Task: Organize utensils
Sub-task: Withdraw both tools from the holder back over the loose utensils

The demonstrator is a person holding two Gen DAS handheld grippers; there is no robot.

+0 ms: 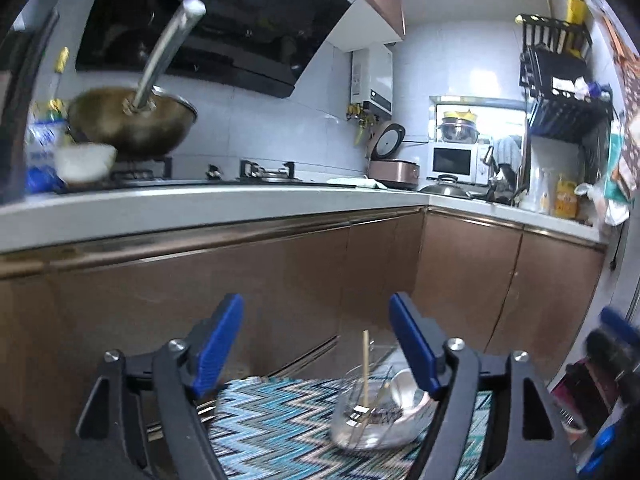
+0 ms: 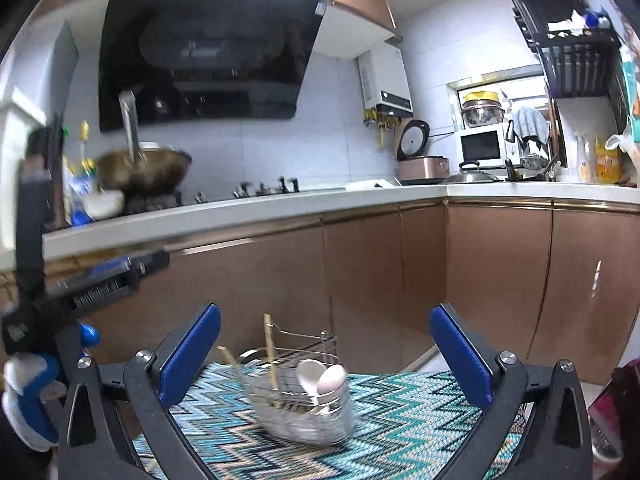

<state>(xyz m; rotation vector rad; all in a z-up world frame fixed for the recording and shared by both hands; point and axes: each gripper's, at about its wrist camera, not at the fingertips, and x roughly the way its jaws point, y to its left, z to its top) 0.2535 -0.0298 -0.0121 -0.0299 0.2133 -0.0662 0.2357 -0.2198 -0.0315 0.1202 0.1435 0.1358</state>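
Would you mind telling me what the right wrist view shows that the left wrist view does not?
Only the right wrist view shows two white spoons in the wire utensil basket, and the left claw from the side at the frame's left edge. Only the left wrist view shows the top of the yellow bottle on the black rack. Both show the basket with a wooden chopstick on the zigzag mat, the wok, and an open, empty claw in front: left claw, right claw.
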